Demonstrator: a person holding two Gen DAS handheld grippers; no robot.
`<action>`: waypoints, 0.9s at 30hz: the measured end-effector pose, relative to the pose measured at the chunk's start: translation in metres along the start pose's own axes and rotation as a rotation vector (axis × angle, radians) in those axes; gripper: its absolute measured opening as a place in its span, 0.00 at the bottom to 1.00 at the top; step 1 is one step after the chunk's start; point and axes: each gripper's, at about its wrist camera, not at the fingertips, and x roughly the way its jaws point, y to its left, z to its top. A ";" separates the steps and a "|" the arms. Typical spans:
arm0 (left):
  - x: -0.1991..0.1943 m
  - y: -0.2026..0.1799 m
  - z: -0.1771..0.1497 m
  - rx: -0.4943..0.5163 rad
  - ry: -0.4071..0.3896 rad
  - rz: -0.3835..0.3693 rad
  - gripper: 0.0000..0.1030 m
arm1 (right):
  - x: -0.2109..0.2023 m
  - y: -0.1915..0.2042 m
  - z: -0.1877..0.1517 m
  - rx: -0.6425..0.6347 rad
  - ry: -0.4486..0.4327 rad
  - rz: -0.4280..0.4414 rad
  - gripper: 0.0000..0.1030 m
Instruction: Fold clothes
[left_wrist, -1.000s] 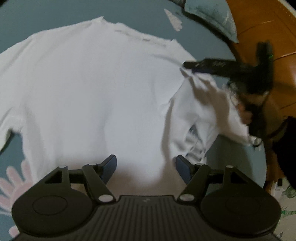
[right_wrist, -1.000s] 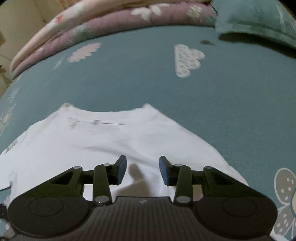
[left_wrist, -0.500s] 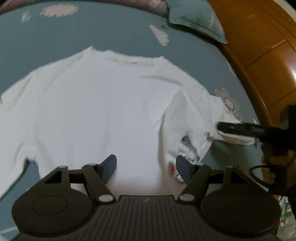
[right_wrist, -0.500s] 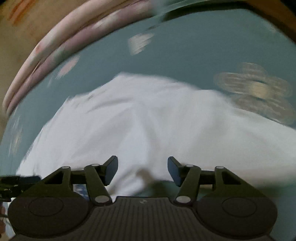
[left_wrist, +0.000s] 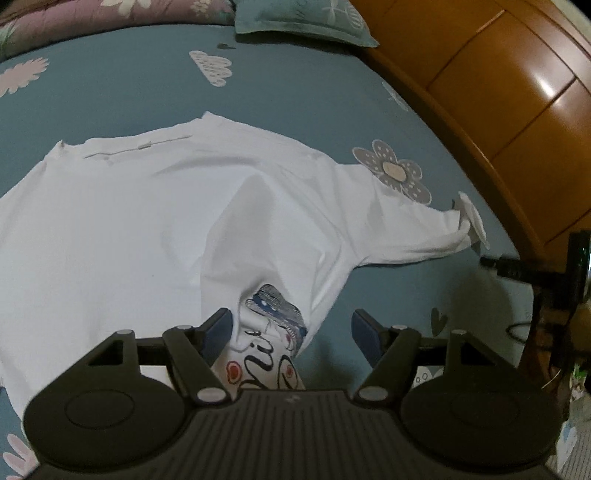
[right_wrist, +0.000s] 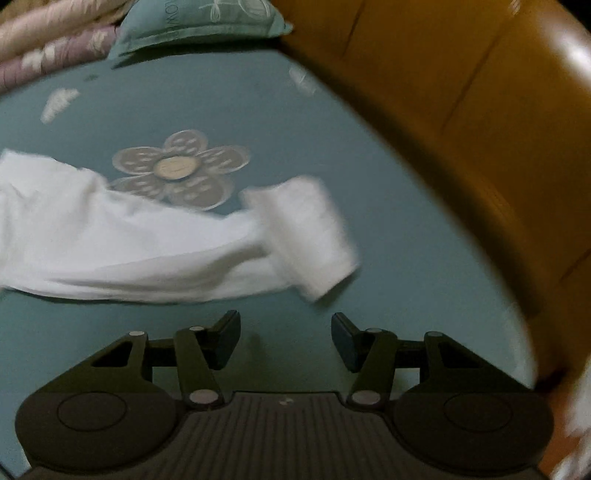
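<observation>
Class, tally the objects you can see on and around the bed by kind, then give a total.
White shirt: 1
Teal pillow: 1
Folded quilt: 1
Grippers, left and right: 2
Wooden bed frame: 1
Total: 6

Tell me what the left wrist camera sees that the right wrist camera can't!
Only the left view shows the white shirt's whole body, its collar, the printed picture peeking out, and the right gripper from outside. Only the right view shows the sleeve's cuff up close. Both share the sleeve, the grey flower, teal bedsheet and wooden headboard.
</observation>
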 end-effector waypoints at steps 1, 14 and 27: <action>0.000 -0.002 0.001 0.001 0.000 0.004 0.69 | 0.003 0.002 0.003 -0.046 -0.017 -0.018 0.59; 0.004 -0.015 0.008 0.042 0.012 0.068 0.69 | 0.013 -0.025 0.032 -0.246 -0.037 -0.035 0.04; 0.011 -0.020 0.019 0.063 0.006 0.097 0.69 | 0.006 -0.156 0.043 0.207 0.062 0.080 0.04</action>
